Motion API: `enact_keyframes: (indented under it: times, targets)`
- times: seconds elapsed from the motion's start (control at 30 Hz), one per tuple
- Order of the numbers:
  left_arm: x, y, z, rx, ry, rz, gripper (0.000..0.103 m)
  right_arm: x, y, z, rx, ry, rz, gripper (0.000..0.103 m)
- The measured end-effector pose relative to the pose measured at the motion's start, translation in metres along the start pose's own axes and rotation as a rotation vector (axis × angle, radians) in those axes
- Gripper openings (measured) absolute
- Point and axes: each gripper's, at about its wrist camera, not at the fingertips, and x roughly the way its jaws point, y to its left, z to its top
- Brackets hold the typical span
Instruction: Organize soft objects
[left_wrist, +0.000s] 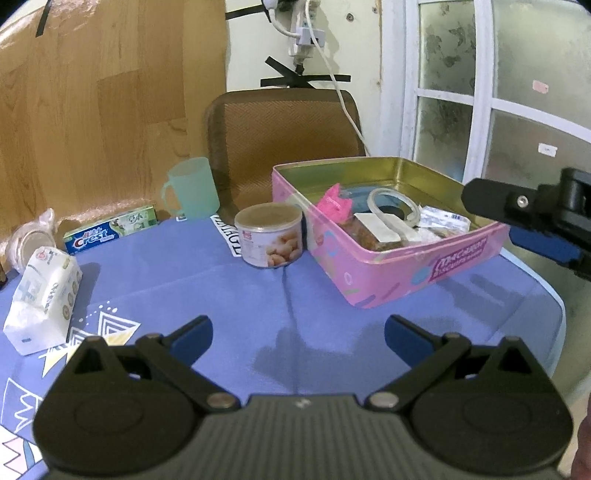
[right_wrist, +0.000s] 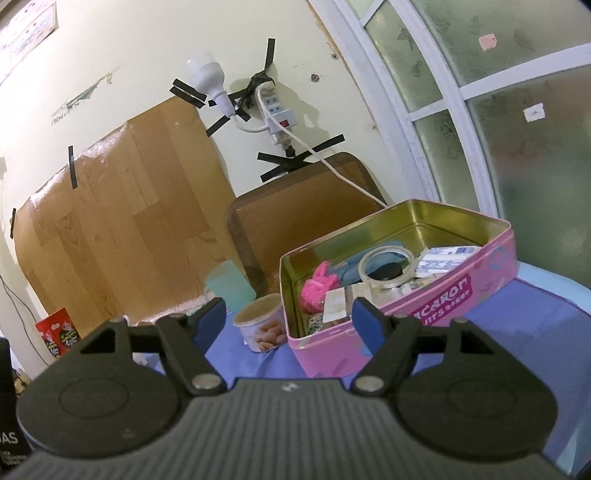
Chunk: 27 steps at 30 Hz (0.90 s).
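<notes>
Tongs: left (left_wrist: 298, 334), right (right_wrist: 289, 318) both released | tin (left_wrist: 388, 275) at table (left_wrist: 532, 295) edge

Left gripper (left_wrist: 298, 334): the two blue-padded fingers (left_wrist: 194, 334) are seen spread wide apart, nothing being held between them, and the black body is held low and roughly level. Right gripper (right_wrist: 289, 320): the fingers (right_wrist: 364, 319) are likewise parted with nothing gripped, and the tool is tilted slightly upward. In the left wrist view the right gripper (left_wrist: 517, 221) is seen from the side at the right edge (one black finger and one blue pad are visible), held higher than the left and well apart from it.
</notes>
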Motion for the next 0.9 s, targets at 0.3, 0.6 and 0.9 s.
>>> enact_keyframes:
  times: [0.3, 0.6, 0.9]
  targets:
    - [0.003, -0.012, 0.002, 0.030, 0.016, 0.036, 0.103, 0.001, -0.009, 0.000, 0.024, 0.002, 0.004, 0.078]
    - [0.010, -0.017, 0.003, 0.032, 0.043, 0.076, 0.103, 0.004, -0.017, 0.001, 0.049, 0.009, 0.006, 0.078]
    - [0.014, -0.019, 0.000, 0.039, 0.069, 0.092, 0.103, 0.005, -0.021, -0.001, 0.067, 0.011, 0.005, 0.078]
